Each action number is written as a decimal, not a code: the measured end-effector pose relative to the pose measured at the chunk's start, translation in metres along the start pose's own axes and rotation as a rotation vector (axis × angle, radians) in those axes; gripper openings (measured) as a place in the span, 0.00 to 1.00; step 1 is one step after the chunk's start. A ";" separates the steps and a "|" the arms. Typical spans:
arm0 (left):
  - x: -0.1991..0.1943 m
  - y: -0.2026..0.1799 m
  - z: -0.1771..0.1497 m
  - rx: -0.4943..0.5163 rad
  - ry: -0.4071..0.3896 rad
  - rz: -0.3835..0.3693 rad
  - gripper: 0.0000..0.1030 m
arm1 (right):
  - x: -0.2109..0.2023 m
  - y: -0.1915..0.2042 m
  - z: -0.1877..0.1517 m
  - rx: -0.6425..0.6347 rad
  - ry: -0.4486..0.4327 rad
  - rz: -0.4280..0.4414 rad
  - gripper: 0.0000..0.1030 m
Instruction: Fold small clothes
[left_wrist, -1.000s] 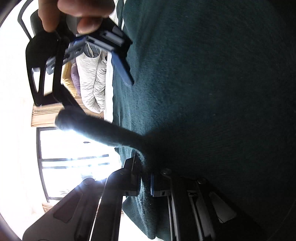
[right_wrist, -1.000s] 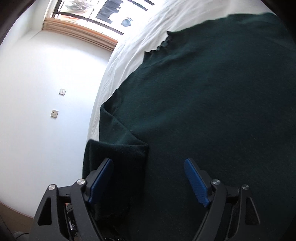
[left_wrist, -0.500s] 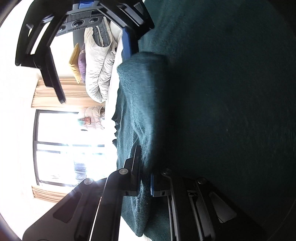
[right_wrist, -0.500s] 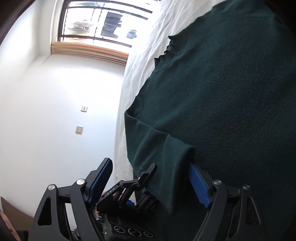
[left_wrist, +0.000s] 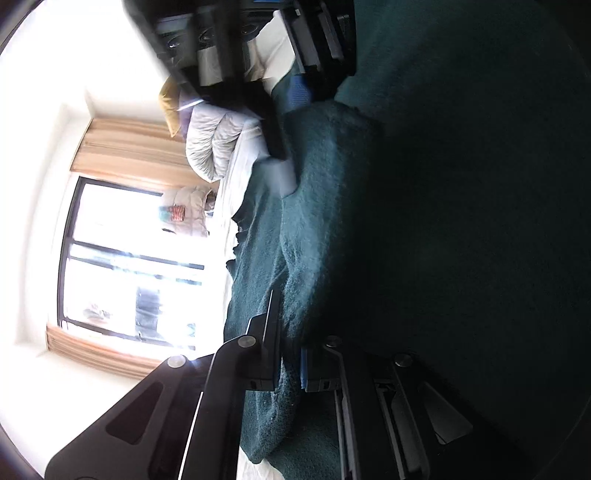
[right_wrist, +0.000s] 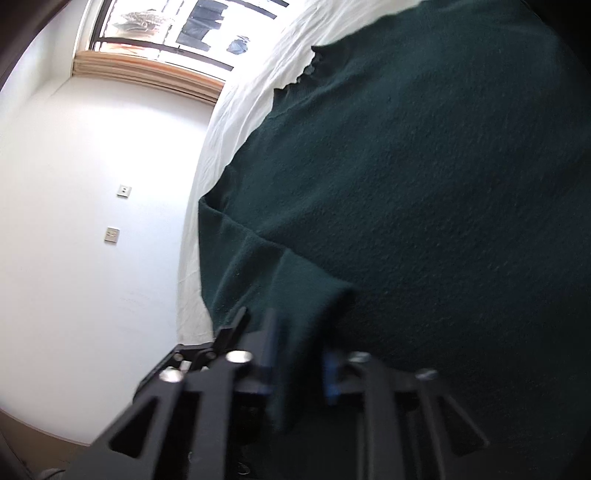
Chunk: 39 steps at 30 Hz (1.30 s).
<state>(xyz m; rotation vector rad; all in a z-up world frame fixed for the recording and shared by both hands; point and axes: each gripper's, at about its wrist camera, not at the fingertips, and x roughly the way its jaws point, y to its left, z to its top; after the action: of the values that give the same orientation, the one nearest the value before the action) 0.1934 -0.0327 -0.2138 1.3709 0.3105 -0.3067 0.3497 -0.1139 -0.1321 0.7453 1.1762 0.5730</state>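
Fabric of a dark green sweater (left_wrist: 443, 240) is pinched between the closed jaws of the left gripper (left_wrist: 290, 365) at lower centre. The right gripper (right_wrist: 295, 373) is likewise clamped on a raised fold. Beyond, the sweater is spread over a white bed sheet (right_wrist: 236, 122), with a window (right_wrist: 192, 29) at upper left.

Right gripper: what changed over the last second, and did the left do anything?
The right gripper went from open, straddling the dark green sweater, to shut on a raised fold of its edge. In the left wrist view it has come closer, and the fold between the two grippers is lifted. The left gripper stayed shut on the sweater throughout. The white bed sheet is unchanged.
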 end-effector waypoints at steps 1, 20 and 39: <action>0.001 0.004 0.000 -0.010 0.002 0.005 0.06 | -0.002 0.002 0.003 -0.020 -0.008 -0.020 0.09; 0.049 0.126 -0.004 -0.429 0.080 0.089 0.07 | -0.050 0.077 0.160 -0.484 -0.224 -0.482 0.08; 0.059 0.145 -0.052 -0.397 0.357 0.125 0.07 | -0.009 0.034 0.184 -0.414 -0.181 -0.496 0.08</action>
<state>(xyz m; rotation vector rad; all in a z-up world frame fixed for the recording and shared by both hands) 0.3025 0.0417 -0.1144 1.0408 0.5481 0.1051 0.5225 -0.1382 -0.0635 0.1354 0.9815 0.3067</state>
